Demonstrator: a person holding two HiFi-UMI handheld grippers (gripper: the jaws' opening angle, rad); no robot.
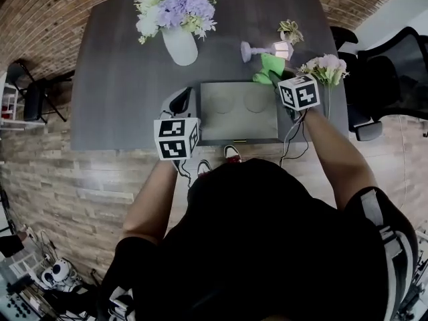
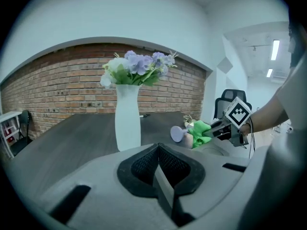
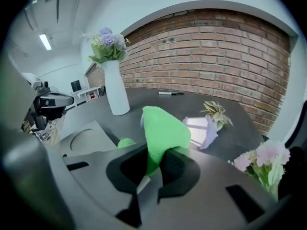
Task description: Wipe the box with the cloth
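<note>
Right gripper point(image 3: 152, 171), jaws grasping green cloth point(image 3: 165, 128) at box point(image 1: 239, 112) far corner; left gripper point(image 2: 160, 176) jaws clenched empty; risk: unbraced box slides on worktop point(image 1: 120, 79) into lamp point(image 1: 264, 48).

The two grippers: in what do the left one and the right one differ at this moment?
The left gripper has its jaws together on nothing; the right gripper grips the green cloth. The left gripper is beside the left edge of the box; the right gripper is at its far right corner. Both are shut.
</note>
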